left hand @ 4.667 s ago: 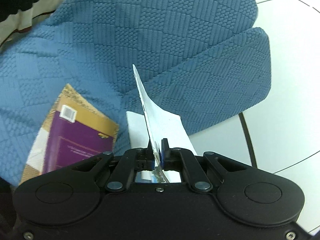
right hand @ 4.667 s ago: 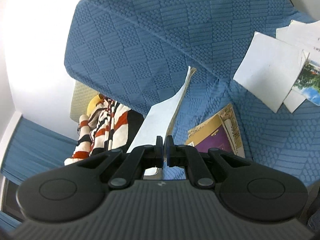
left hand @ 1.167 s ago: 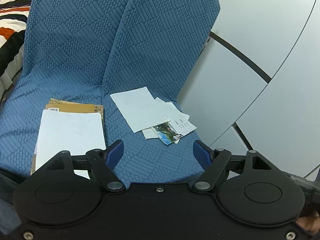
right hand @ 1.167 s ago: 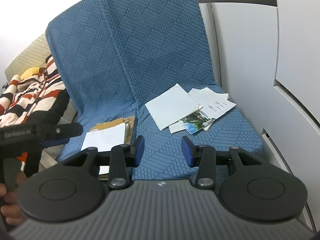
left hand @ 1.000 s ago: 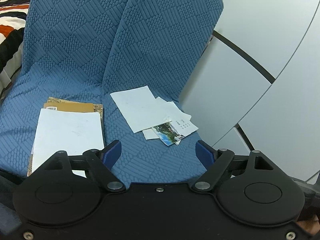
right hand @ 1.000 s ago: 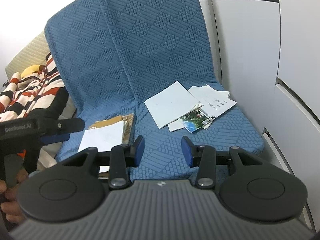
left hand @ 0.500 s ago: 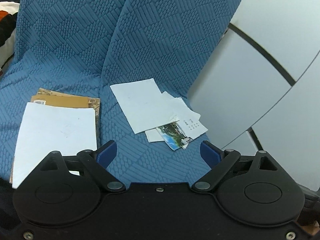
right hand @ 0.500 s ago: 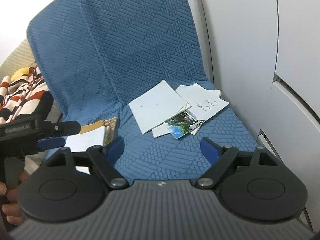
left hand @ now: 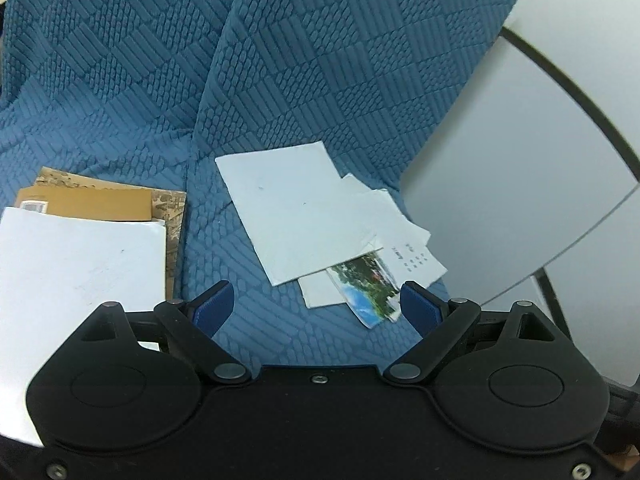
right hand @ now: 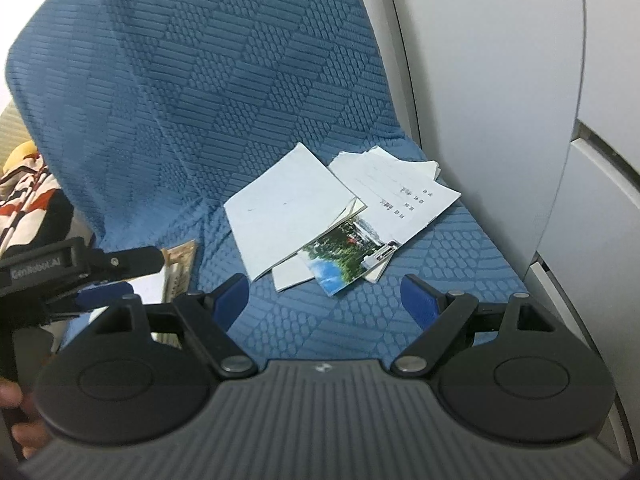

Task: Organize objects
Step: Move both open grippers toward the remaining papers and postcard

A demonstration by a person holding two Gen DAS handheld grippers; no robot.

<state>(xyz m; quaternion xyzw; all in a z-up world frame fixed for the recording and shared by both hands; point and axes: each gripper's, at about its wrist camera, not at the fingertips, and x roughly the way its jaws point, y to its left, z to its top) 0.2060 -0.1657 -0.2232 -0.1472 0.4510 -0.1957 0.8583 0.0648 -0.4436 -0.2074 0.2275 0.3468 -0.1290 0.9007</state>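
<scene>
- Left gripper (left hand: 316, 306) spread wide, holding nothing
- Right gripper (right hand: 324, 292) likewise wide, empty
- Loose papers (left hand: 296, 216) with a photo (left hand: 366, 284) lie right of the book stack (left hand: 80, 248) on the blue seat (left hand: 280, 60)

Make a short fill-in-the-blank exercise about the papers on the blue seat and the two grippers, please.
1. Both the left gripper and the right gripper have their jaws ____.
2. The photo card lies partly ____ the large white sheet.
3. The seat cover is ____ in colour.

Missing words: open; under; blue
</scene>
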